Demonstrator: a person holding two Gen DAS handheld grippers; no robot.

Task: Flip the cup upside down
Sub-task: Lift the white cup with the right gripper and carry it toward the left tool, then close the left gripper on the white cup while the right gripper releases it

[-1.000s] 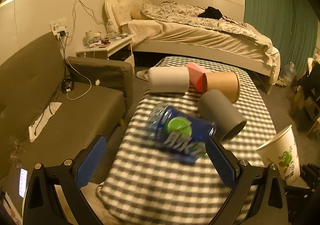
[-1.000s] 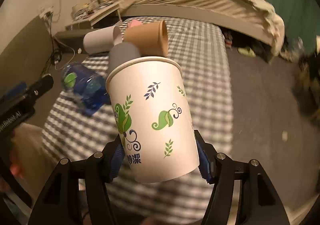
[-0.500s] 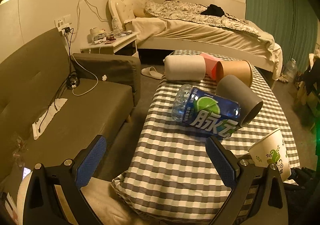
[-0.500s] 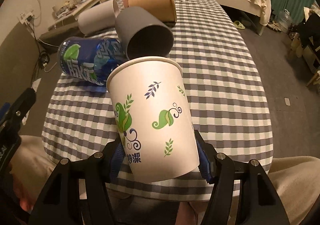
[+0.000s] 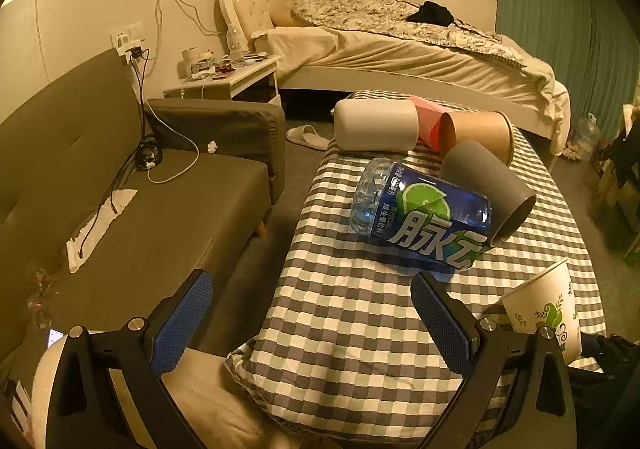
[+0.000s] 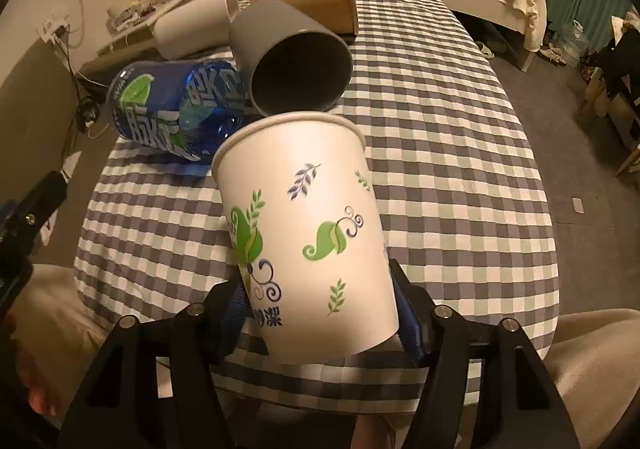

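Note:
My right gripper [image 6: 320, 305] is shut on a white paper cup with green leaf prints [image 6: 308, 233], gripping it near its base, rim pointing away over the checkered table [image 6: 460, 153]. The same cup shows at the lower right of the left wrist view [image 5: 544, 313], held above the table's near right edge. My left gripper [image 5: 310, 319] is open and empty, over the table's near left edge [image 5: 344, 333].
A blue bottle [image 5: 420, 215] lies on its side mid-table, with a grey cup [image 5: 488, 189], brown paper cup [image 5: 476, 133], white cup [image 5: 376, 125] and pink box [image 5: 428, 121] lying behind it. A sofa [image 5: 120, 201] stands left, a bed [image 5: 400, 45] behind.
Both grippers have pulled back toward the near end of the table. The right gripper swung over the table, still holding the cup. The bottle has settled on its side.

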